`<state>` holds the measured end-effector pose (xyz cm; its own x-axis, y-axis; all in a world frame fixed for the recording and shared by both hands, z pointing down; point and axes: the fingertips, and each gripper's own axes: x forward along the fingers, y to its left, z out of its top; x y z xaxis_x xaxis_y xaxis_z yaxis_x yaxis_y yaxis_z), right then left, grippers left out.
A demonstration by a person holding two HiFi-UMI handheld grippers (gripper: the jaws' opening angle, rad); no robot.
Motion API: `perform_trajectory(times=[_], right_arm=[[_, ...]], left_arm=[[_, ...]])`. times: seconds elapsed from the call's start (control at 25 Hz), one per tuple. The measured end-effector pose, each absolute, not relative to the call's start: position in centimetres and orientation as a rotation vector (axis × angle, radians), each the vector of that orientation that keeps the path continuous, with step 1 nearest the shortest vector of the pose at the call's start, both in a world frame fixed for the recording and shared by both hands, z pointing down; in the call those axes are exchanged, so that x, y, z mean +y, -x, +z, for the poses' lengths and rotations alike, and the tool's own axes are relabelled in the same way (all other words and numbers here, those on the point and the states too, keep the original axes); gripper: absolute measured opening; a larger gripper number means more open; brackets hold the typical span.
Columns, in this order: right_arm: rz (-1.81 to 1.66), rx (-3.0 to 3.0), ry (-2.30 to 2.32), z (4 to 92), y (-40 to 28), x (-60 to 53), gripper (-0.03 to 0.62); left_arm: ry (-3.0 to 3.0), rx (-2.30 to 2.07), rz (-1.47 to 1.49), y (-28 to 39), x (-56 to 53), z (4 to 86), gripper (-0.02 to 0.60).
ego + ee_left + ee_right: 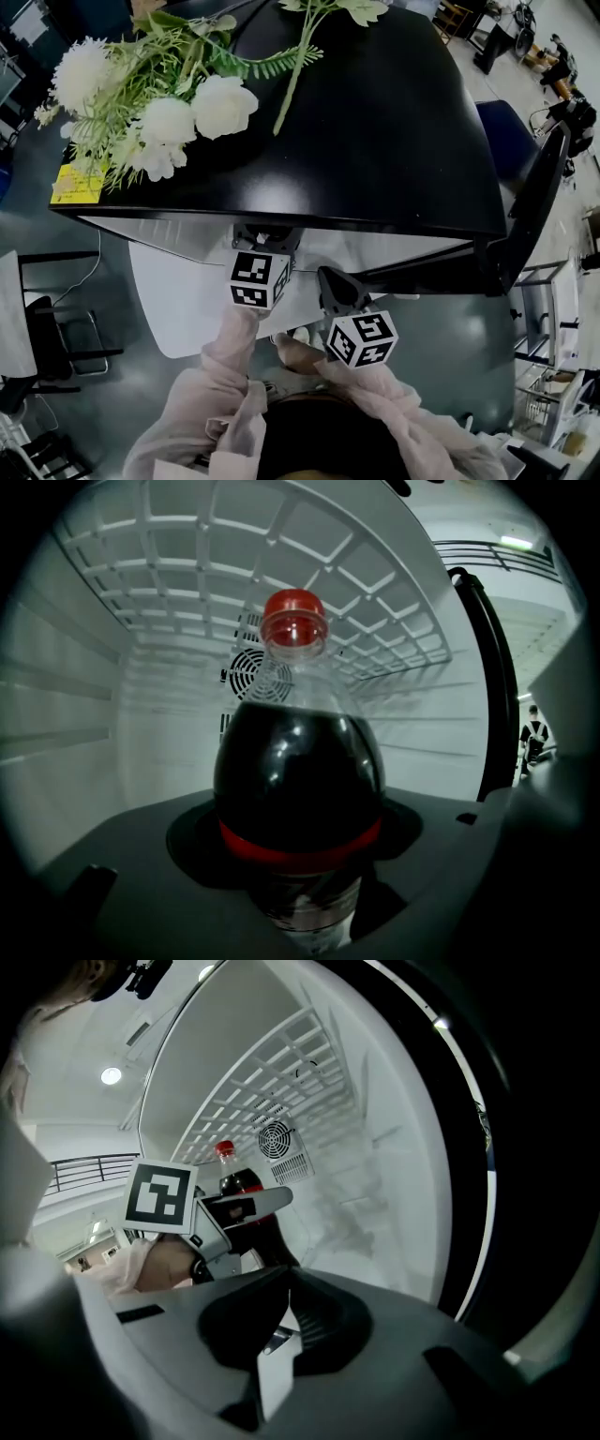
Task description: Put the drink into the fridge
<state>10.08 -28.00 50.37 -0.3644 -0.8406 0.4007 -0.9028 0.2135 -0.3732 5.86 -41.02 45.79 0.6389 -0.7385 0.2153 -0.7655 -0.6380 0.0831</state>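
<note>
The drink is a cola bottle (298, 789) with a red cap (294, 628) and a red label band. It stands upright between the jaws of my left gripper (300, 878), which is shut on its lower body inside the white fridge (122, 714). The right gripper view shows that same bottle (240, 1183) and the left gripper (230, 1213) just inside the fridge opening. My right gripper (279, 1312) is shut with nothing in it and hangs at the fridge mouth, to the right of the left one. In the head view both marker cubes (260, 278) (362, 339) show below the black fridge top (394, 131); the bottle is hidden there.
A wire shelf (281, 564) runs close above the bottle cap, and a round fan grille (251, 672) sits on the back wall. The fridge door (534, 202) stands open at the right. Artificial white flowers (159, 103) lie on the fridge top. A chair (56, 337) stands at the left.
</note>
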Motion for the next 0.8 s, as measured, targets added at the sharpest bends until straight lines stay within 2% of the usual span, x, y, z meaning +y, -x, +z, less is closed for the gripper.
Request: perform_trajectory(times=[0.8], right_arm=[[0.877, -2.332, -1.734, 50.9, -10.0, -29.1, 0.014]], left_arm=[[-2.809, -1.198, 0.207, -9.8, -44.6, 45.8, 0.318]])
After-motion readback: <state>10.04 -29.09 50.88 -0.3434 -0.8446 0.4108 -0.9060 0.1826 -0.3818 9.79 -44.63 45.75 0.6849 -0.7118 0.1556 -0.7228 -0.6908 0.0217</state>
